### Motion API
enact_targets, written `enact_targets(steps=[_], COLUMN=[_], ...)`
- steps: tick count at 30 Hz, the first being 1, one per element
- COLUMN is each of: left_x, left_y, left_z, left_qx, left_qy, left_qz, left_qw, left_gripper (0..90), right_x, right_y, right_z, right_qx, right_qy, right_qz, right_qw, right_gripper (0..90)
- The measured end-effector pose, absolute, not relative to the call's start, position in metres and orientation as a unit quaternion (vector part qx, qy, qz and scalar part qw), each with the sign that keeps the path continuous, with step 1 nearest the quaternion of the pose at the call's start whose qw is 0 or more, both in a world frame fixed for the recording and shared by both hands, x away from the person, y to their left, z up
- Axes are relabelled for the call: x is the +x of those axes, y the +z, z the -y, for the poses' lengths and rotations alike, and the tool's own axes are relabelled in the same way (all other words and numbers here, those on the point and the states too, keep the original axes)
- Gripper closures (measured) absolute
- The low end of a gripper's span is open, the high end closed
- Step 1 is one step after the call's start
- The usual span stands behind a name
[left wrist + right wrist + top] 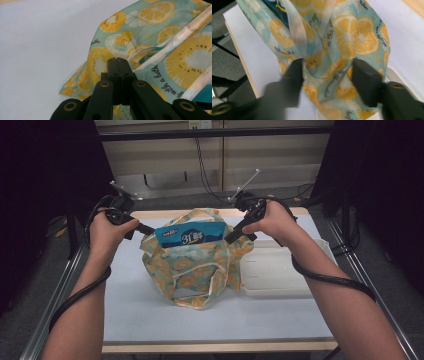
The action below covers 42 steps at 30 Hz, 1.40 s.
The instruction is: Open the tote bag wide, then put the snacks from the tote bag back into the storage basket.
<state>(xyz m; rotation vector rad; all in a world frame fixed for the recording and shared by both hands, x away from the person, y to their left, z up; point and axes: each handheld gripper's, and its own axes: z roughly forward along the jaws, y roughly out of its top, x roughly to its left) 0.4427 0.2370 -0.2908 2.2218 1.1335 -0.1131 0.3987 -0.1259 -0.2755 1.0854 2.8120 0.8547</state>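
Note:
A cloth bag (pixel 200 265) printed with orange and lemon slices stands open in the middle of the white table (pixel 150 320). A blue packet (pixel 187 236) with white lettering sticks up out of its mouth. My left gripper (pixel 146 231) is at the bag's left rim; in the left gripper view its jaws (pixel 118 61) are shut on the edge of the bag (pixel 150 37). My right gripper (pixel 231 237) is at the right rim. Its jaws (pixel 328 67) stand apart, with loose folds of the bag (pixel 347 37) and a pale handle strap between them.
A shallow white tray (pixel 280 270) lies directly right of the bag, close under my right forearm. Black cables trail from both grippers along my arms. Metal frame rails run down both sides of the table, and the wooden table edge borders the front.

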Motion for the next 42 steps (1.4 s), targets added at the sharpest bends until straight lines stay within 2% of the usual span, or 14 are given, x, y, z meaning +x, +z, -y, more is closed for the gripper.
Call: enact_targets(steps=[1,4,5,10,17,19,20,24,26,28,29,30,34,42], left_x=[0.443,0.443,0.444,0.445,0.443,0.442,0.441,0.436,0.433,0.428,0.427,0.424,0.416,0.402], left_y=[-0.291,-0.294,-0.294,-0.3,-0.304,-0.303,-0.302,-0.297,-0.293,-0.29,-0.288,-0.287,-0.284,-0.296], left_z=[-0.237,-0.24,-0.241,-0.249,-0.254,-0.254,-0.253,-0.257,-0.26,-0.259,-0.262,-0.261,-0.26,-0.257], left_qx=[0.844,0.843,0.843,0.84,0.837,0.842,0.836,0.835,0.839,0.836,0.85,0.844,0.853,0.864], left_qy=[-0.043,-0.042,-0.042,-0.046,-0.043,-0.039,-0.031,-0.012,-0.01,0.005,0.004,0.007,0.02,0.006], left_qz=[-0.431,-0.435,-0.436,-0.445,-0.444,-0.436,-0.444,-0.442,-0.438,-0.446,-0.428,-0.429,-0.413,-0.388], left_qw=[0.317,0.314,0.312,0.308,0.317,0.316,0.322,0.327,0.324,0.319,0.308,0.321,0.319,0.321], left_gripper=[90.0,90.0,90.0,90.0,90.0,82.7,71.9,47.4,42.7,34.1,31.7,27.9,20.5,14.6], right_x=[0.4,0.404,0.405,0.412,0.417,0.417,0.417,0.417,0.417,0.416,0.416,0.415,0.414,0.413], right_y=[-0.276,-0.277,-0.277,-0.281,-0.288,-0.289,-0.289,-0.289,-0.289,-0.289,-0.289,-0.289,-0.289,-0.288], right_z=[0.126,0.125,0.127,0.132,0.134,0.133,0.132,0.132,0.133,0.132,0.133,0.133,0.132,0.132], right_qx=[0.348,0.359,0.357,0.376,0.386,0.383,0.382,0.379,0.38,0.385,0.384,0.386,0.384,0.383], right_qy=[0.27,0.266,0.267,0.273,0.28,0.277,0.276,0.274,0.272,0.272,0.272,0.273,0.271,0.272], right_qz=[-0.898,-0.894,-0.895,-0.885,-0.879,-0.881,-0.882,-0.884,-0.884,-0.882,-0.882,-0.881,-0.882,-0.882], right_qw=[0.005,0.001,-0.002,-0.013,-0.024,-0.022,-0.022,-0.02,-0.023,-0.025,-0.024,-0.025,-0.021,-0.022], right_gripper=[58.5,74.8,83.7,89.6,90.0,90.0,90.0,90.0,90.0,90.0,89.9,89.8,89.5,89.2])
